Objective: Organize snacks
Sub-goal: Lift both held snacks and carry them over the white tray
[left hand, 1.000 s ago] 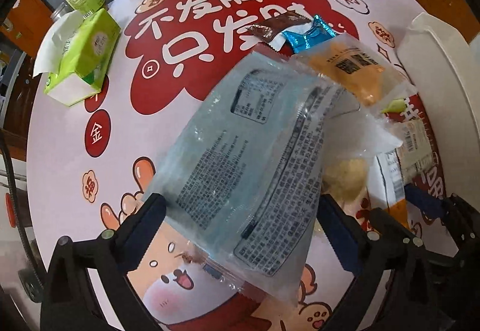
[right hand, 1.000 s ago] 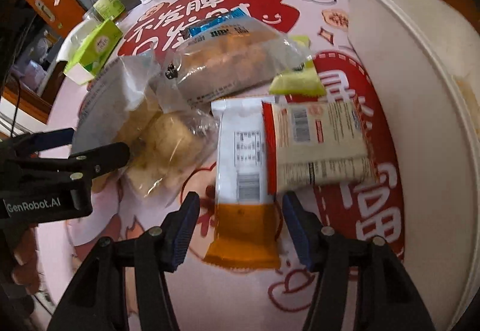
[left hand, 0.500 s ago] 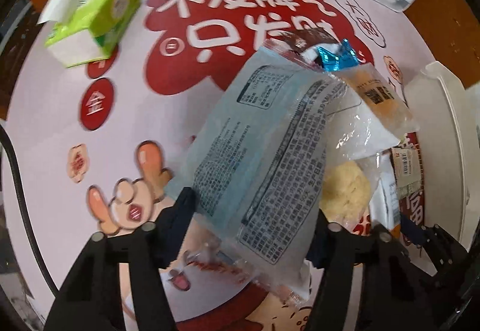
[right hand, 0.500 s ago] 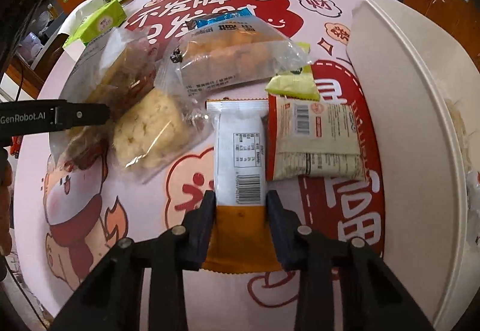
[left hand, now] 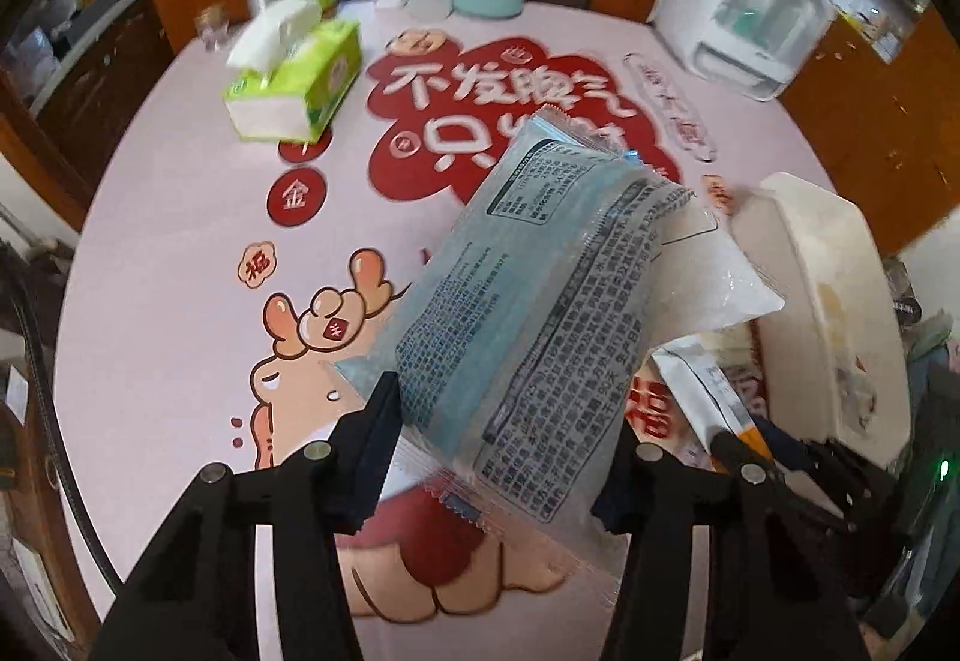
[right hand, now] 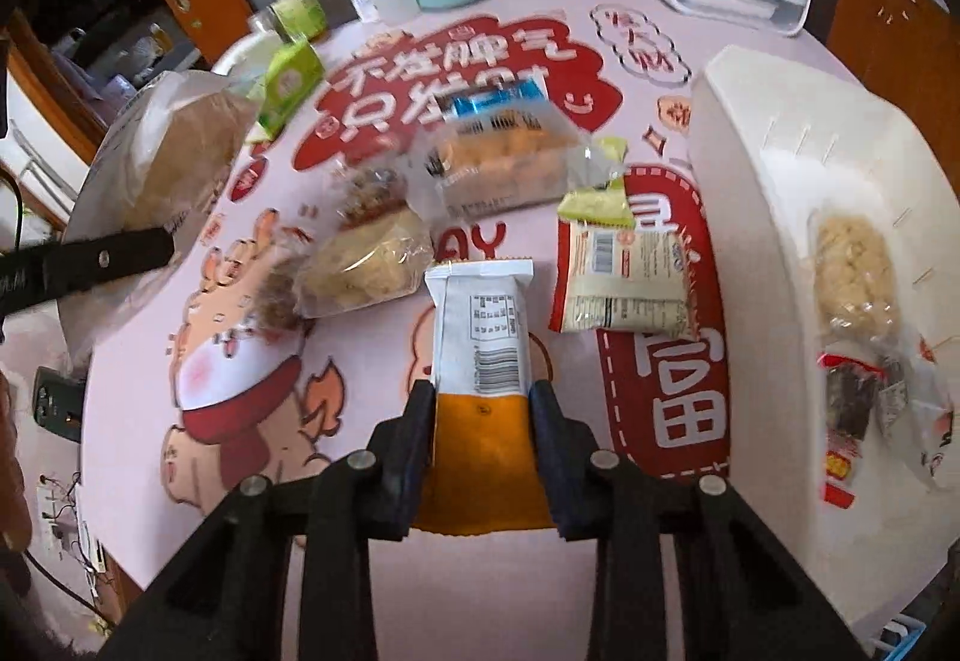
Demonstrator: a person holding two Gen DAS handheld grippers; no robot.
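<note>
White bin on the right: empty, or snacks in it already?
Not empty. The right wrist view shows the white bin holding a clear-wrapped pale pastry and a red-edged packet. More snacks lie outside it on the table.

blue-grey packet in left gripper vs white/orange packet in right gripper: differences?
The blue-grey packet is wide, translucent and lifted clear of the table; the white-and-orange packet is narrow and opaque. The first nearly fills the left gripper; the second sits in a close-set right gripper. Both show printed backs.

Both wrist views look forward, down along fingers, close above round pink printed tablecloth (left hand: 150, 253) (right hand: 384, 589); both share green tissue box (left hand: 300, 85) (right hand: 291, 82).
</note>
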